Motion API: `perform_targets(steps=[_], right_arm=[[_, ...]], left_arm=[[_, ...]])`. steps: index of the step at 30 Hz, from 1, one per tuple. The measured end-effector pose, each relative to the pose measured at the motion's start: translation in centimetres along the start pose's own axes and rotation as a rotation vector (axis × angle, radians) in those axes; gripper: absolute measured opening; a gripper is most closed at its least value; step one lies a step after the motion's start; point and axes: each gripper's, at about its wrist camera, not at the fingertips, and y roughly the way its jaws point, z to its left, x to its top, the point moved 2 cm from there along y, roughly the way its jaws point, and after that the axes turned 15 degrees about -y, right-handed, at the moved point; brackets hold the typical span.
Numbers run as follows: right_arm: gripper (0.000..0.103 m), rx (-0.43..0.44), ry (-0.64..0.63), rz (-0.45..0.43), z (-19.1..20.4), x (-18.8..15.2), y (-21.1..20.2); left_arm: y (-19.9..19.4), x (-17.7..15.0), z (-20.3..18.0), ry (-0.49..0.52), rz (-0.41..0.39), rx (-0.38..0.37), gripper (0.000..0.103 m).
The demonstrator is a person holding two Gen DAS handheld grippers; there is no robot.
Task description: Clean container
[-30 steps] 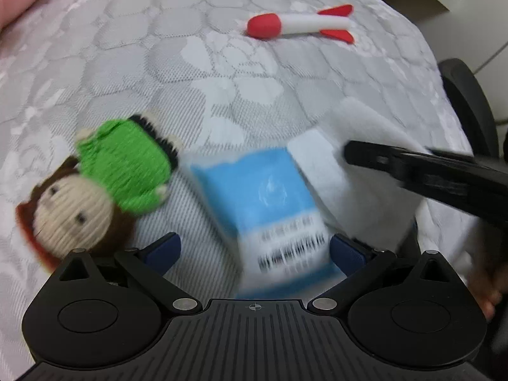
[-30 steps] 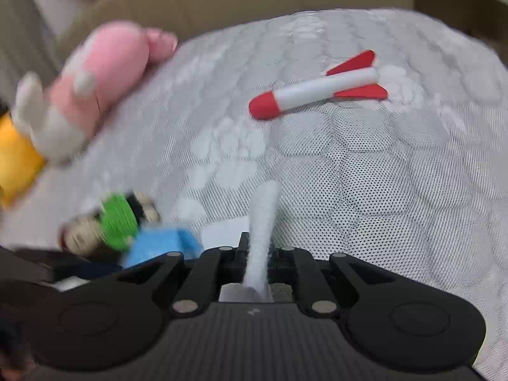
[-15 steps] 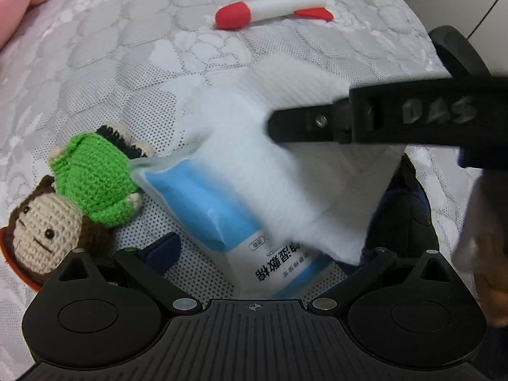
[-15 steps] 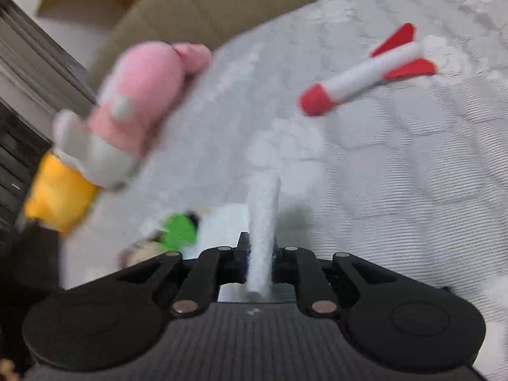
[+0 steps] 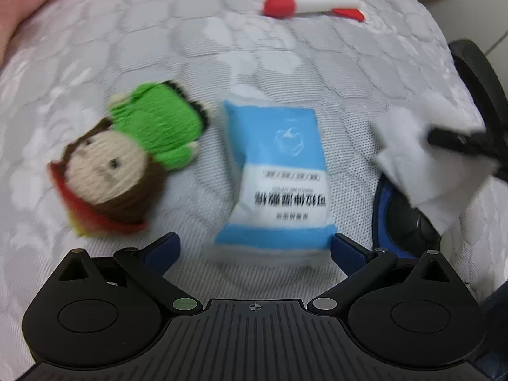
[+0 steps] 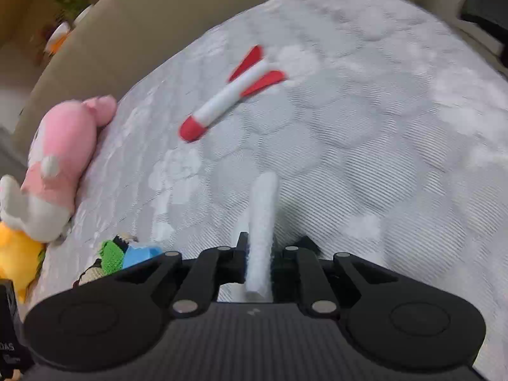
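Note:
A blue and white wipes pack [image 5: 279, 174] lies on the grey quilted surface. My left gripper [image 5: 254, 247] is open with its blue-tipped fingers either side of the pack's near end. My right gripper [image 6: 258, 254] is shut on a white wipe [image 6: 262, 222], seen edge-on in its own view. In the left wrist view the wipe [image 5: 412, 155] hangs from the right gripper's fingers [image 5: 457, 141] at the right, over a dark round blue-rimmed container [image 5: 403, 219], partly hidden by the wipe. The pack also shows in the right wrist view [image 6: 139, 254].
A crocheted doll in green [image 5: 127, 158] lies left of the pack. A red and white toy rocket [image 5: 312, 1] lies further back, also in the right wrist view [image 6: 228, 98]. Pink [image 6: 63, 155] and yellow [image 6: 16, 254] plush toys sit at the left. A black chair [image 5: 482, 73] stands beyond the right edge.
The right gripper has pulled the white wipe clear of the pack and carried it to the right, over the dark container. The pack now lies uncovered between my left fingers.

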Motion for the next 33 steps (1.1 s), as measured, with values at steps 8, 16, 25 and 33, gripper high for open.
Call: perform_targets(steps=[8,16,25,33], right_arm=[[0.019,-0.183,0.221,0.084,-3.1,-2.5,-1.5],[0.019,-0.019,0.376,0.122,-2.1,-4.1,1.6],[0.024,0.064,0.175,0.073,1.0,0.5,5.2],[0.046,-0.144,0.114,0.095,-0.8,-0.4,1.1]], left_arm=[[-5.7,1.0,3.2,-0.153,-0.171,-0.07,0.103],[-7.2,2.4,7.8,-0.335,-0.229,-0.143,0.103],[-4.4,3.0,7.4,-0.288,-0.144,-0.136,0.103],[-3.1,2.8,6.5,-0.25,-0.107,-0.099,0.103]])
